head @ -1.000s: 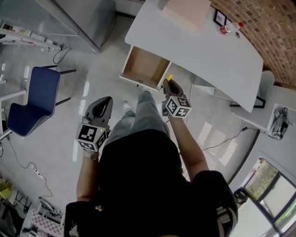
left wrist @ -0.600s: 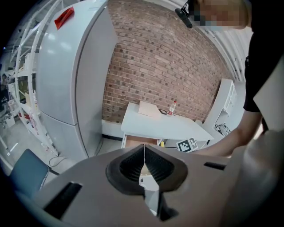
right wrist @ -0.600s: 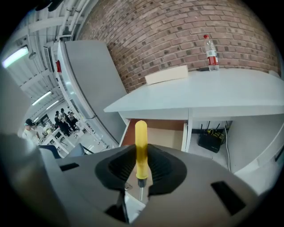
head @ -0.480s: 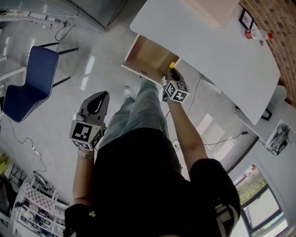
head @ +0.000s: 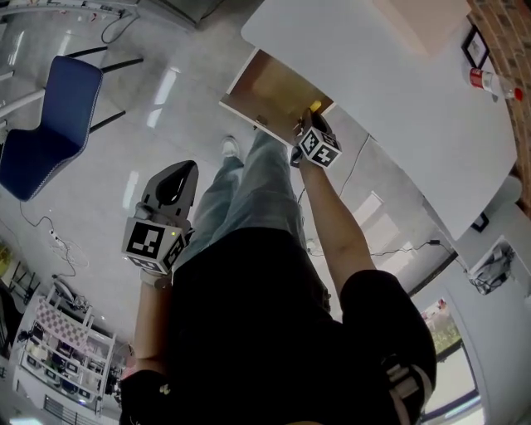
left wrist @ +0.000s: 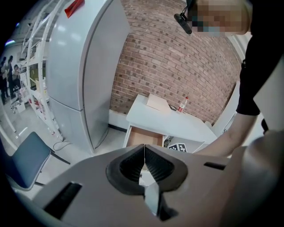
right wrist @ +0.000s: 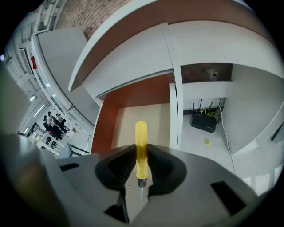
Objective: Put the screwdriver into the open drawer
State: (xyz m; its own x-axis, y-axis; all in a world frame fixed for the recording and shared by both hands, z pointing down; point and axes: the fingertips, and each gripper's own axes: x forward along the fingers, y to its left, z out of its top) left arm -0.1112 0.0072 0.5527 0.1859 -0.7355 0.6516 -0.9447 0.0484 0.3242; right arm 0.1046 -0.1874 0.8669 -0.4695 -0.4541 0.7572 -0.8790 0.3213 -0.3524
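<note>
A screwdriver [right wrist: 140, 148] with a yellow handle sits clamped in my right gripper [right wrist: 141, 165], handle pointing forward. In the head view only its yellow tip [head: 314, 107] shows past the right gripper [head: 310, 133], which hangs over the front right corner of the open drawer [head: 274, 87]. The drawer [right wrist: 133, 117] has a bare light wooden floor and brown sides and juts from under the white desk [head: 390, 91]. My left gripper [head: 170, 189] hangs by the person's left leg, jaws shut on nothing; the left gripper [left wrist: 144, 162] looks towards the drawer [left wrist: 144, 136] from afar.
A blue chair [head: 50, 124] stands on the glossy floor to the left. A box [head: 423, 21] and a bottle [head: 489, 81] rest on the desk. Under the desk, a router [right wrist: 205, 120] and cables lie right of the drawer. A grey cabinet [left wrist: 84, 75] stands at left.
My right gripper has carried the screwdriver forward, from in front of the drawer to over its front right corner. The left gripper has stayed low by the leg.
</note>
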